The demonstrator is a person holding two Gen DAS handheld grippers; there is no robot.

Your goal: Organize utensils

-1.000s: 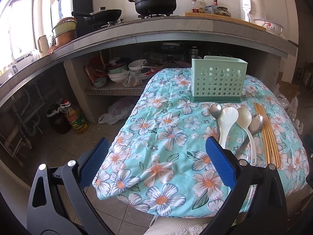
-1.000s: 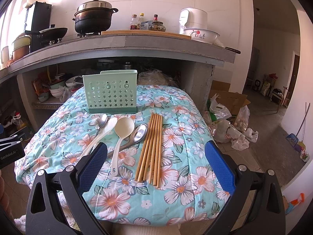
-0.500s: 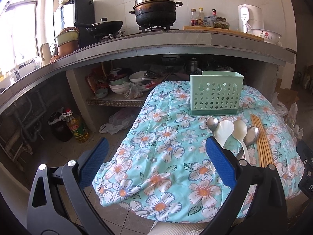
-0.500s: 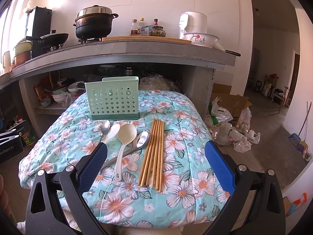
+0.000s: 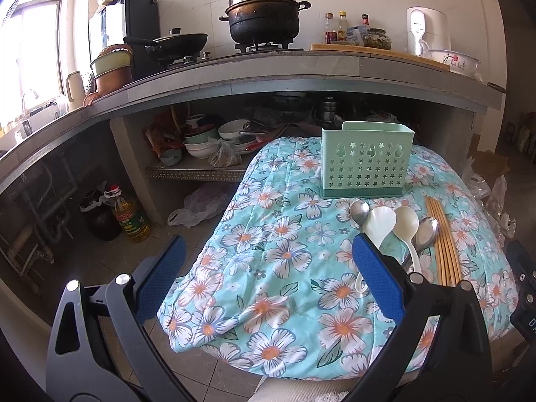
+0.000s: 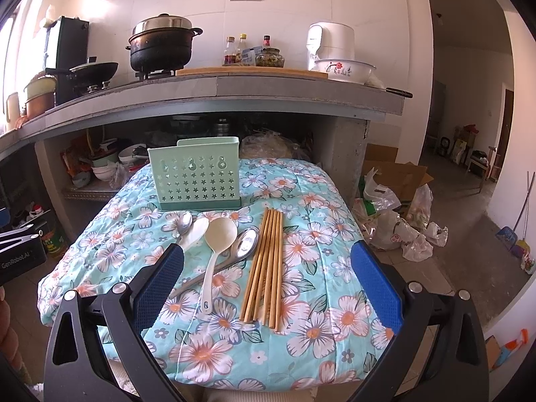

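A mint-green perforated utensil holder [image 6: 196, 174] [image 5: 365, 164] stands upright at the far end of a table covered with a floral cloth [image 6: 311, 268]. In front of it lie a small metal spoon [image 6: 183, 224], a white shell-shaped spoon [image 6: 196, 231], a cream rice paddle [image 6: 217, 238], a large metal spoon [image 6: 246, 241] and a row of wooden chopsticks [image 6: 266, 264] [image 5: 442, 234]. My right gripper [image 6: 266, 284] hangs open above the near end of the chopsticks, holding nothing. My left gripper [image 5: 268, 274] is open over the cloth's left part, left of the spoons [image 5: 395, 224].
A concrete counter [image 6: 268, 90] overhangs the table's far end, with a black pot [image 6: 160, 47], wok, bottles and an enamel basin. Bowls fill the shelf [image 5: 207, 147] under it. An oil bottle [image 5: 129, 214] stands on the floor left; plastic bags and cardboard [image 6: 395, 207] lie right.
Both grippers have pulled back and risen a little, so the table and utensils look slightly farther away. Neither gripper has changed its opening, and the utensils have not moved.
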